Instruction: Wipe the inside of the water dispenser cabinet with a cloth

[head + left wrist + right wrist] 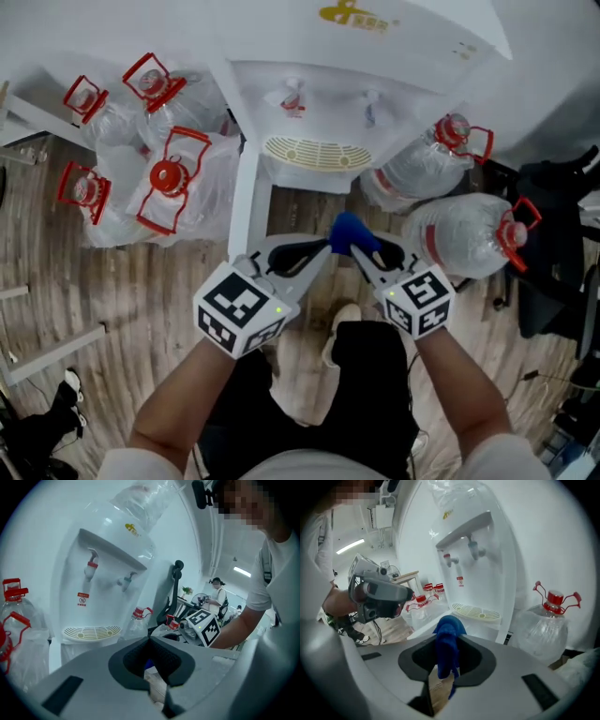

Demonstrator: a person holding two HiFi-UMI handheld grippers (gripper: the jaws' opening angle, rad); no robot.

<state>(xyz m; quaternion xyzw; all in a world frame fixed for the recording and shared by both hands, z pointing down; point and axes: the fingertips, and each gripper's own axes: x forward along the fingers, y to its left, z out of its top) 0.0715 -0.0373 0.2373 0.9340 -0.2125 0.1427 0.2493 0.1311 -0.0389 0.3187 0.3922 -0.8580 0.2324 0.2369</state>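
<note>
Now right gripper (446, 670) pinches blue cloth (449, 637) — left gripper (157, 670), jaws together, alongside.

Water dispenser (375, 66): top off the head view's edge, cabinet inside unseen.

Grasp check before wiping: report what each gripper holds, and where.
The right gripper pinches the blue cloth at its bunched middle, with its ends sticking out above and below. The left gripper is shut on nothing.
</note>
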